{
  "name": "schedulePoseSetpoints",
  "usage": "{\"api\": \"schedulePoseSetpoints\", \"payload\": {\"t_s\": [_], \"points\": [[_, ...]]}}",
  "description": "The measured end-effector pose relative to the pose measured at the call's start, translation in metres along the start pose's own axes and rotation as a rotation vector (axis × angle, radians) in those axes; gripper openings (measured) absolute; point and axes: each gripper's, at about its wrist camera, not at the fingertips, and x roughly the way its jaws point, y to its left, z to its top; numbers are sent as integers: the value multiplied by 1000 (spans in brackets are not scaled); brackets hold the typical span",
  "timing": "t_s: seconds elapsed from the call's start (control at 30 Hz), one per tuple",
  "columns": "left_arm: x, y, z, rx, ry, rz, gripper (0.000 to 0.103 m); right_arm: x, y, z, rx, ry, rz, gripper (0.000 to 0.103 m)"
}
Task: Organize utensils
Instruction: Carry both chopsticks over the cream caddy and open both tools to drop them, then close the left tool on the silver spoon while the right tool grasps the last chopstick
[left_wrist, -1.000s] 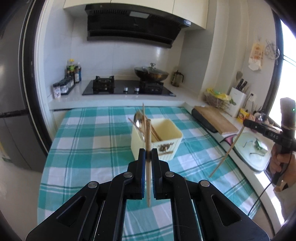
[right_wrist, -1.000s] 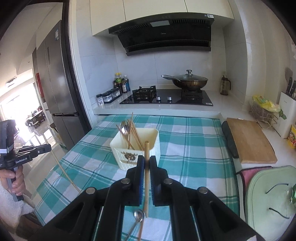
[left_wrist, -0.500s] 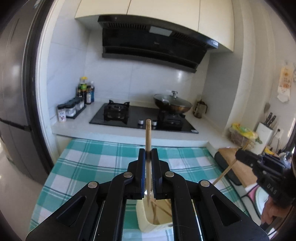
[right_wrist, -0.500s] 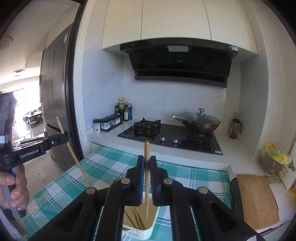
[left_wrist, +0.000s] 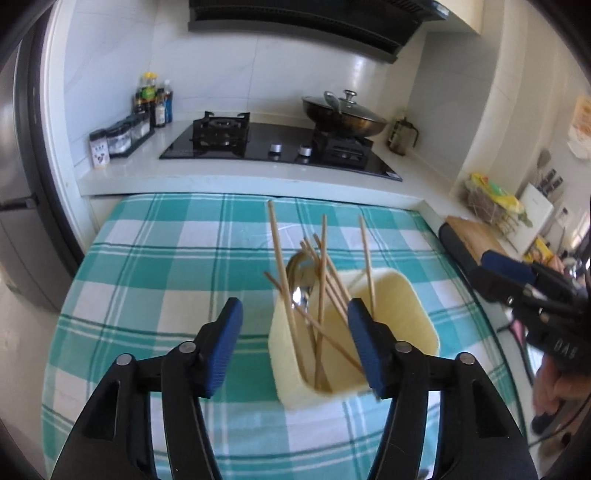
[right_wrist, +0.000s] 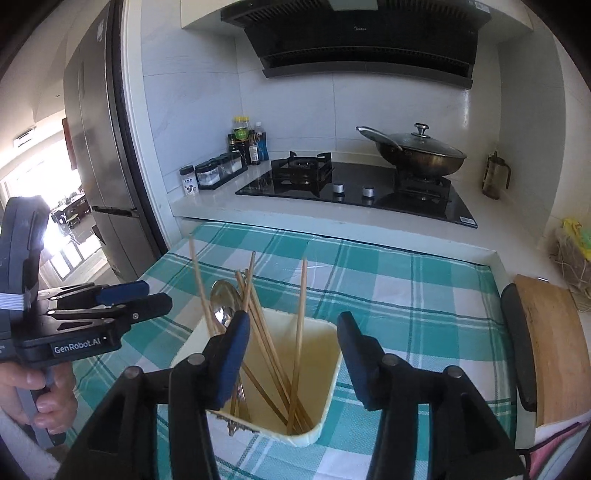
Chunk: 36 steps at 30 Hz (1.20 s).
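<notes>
A teal checked worktop (left_wrist: 147, 258) is seen carrying a cream utensil holder (left_wrist: 413, 317) near its centre, filled with leaning wooden chopsticks (left_wrist: 322, 273) and a metal spoon (left_wrist: 300, 273). The left hand-held gripper (left_wrist: 293, 334) and right hand-held gripper (right_wrist: 291, 354) are held at 6 o'clock of the holder, jaws spread wide, nothing gripped.

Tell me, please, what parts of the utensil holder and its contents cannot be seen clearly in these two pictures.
- Left wrist view: the near right corner of the cream holder is hidden behind the left gripper.
- Right wrist view: the spoon handle is covered by the right gripper.
- Both views: the chopsticks cross inside the holder, so an exact count is uncertain.
- The table near the edge is cut off by the gripper bodies.
</notes>
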Motion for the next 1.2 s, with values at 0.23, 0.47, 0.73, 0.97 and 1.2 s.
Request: {"api": "schedulePoseSetpoints", "payload": {"t_s": [0.23, 0.47, 0.73, 0.97, 1.2], "points": [[-51, -14, -123, 130, 135, -18, 75, -86, -8, -81, -42, 84, 15, 51], [-58, -71, -264, 193, 258, -43, 75, -164, -1, -276, -59, 155, -201, 51], [-37, -154, -271, 300, 187, -46, 75, -220, -15, -361, 250, 131, -232, 51], [-8, -169, -285, 337, 231, 49, 75, -229, -3, -356, 218, 89, -224, 51], [-11, -164, -285, 295, 236, 0, 5, -214, 12, -355, 191, 110, -181, 51]]}}
